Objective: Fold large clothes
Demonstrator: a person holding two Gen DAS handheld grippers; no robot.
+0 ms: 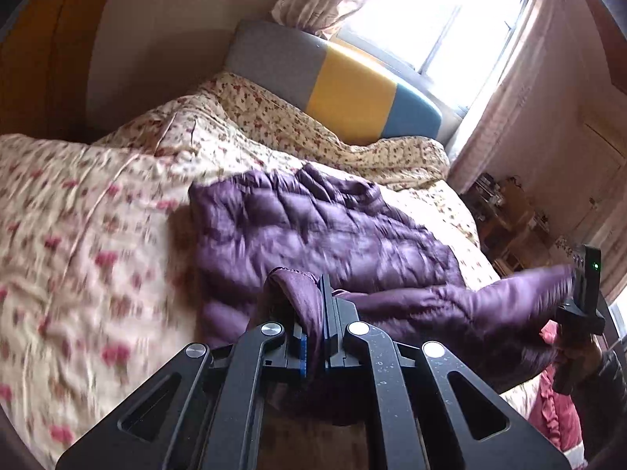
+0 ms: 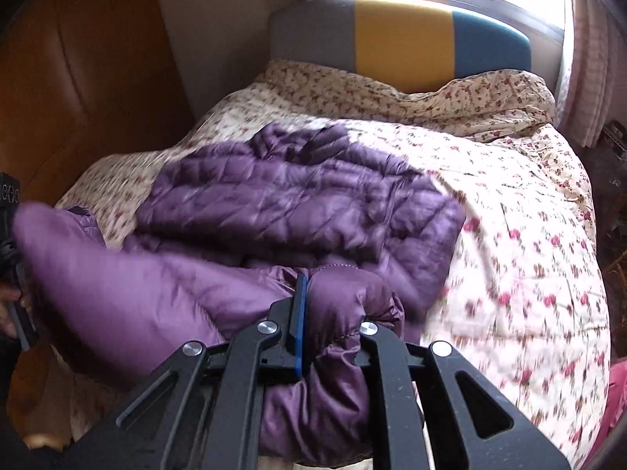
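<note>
Over on the left stands a tall wooden wardrobe, orange-brown, right beside the bed. The bed wears a cream quilt strewn with small red flowers, bunched up toward the head.

The left tool has its two dark plates pinched close together on a fold of the purple puffer jacket, the shiny cloth bulging out between and over them; blue pads show along the inner edges. From there the jacket runs out across the middle of the bed, its quilted body lying flat on the flowered cover, collar end pointing toward the headboard, which is padded in grey, yellow and blue panels.

The near edge of the jacket is lifted off the quilt and stretched between the two tools, sagging a little between them. The right tool is clamped on a thick puffed roll of the same purple fabric, which swells around its plates and hides the right one almost wholly. In the left wrist view that tool shows at the far right with a small green light, a hand wrapped round its grip.

Behind the headboard a bright window glares white, with pale patterned curtains hanging at either side. Everything near the edges is blurred.
</note>
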